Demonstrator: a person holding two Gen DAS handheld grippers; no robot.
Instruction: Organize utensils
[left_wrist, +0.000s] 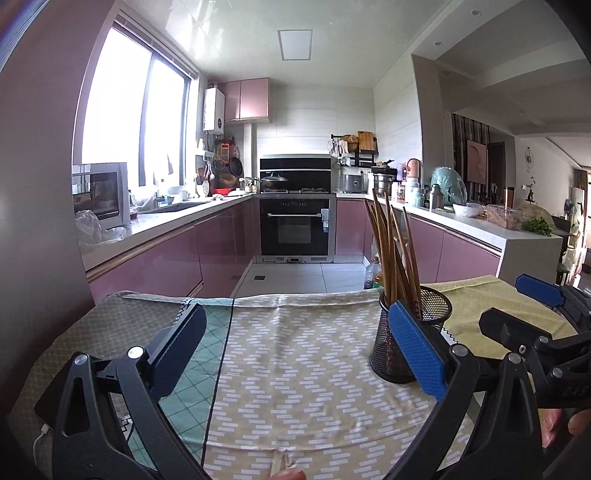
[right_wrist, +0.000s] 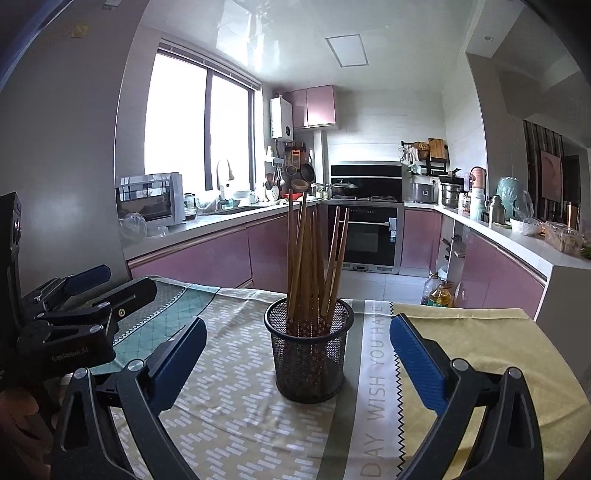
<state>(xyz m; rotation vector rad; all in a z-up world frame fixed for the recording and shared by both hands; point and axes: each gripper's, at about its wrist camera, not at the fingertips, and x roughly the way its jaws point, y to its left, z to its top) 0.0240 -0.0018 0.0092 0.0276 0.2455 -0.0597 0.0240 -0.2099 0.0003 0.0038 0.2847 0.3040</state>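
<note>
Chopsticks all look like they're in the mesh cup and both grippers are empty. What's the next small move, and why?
Probably ease the right gripper straight back from the mesh cup. Its fingers stand wide open either side of the cup without touching it, and the chopsticks already stand upright inside. No loose utensil shows on the tablecloth, and the left gripper is open and empty too, so nothing seems left to pick.

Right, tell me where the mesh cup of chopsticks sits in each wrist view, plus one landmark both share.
Left wrist view: the mesh cup stands right of centre, partly behind the left gripper's right-hand blue finger.
Right wrist view: the mesh cup stands at centre, between the open fingers of the right gripper, untouched.
Shared landmark: the black oven at the far wall.
</note>
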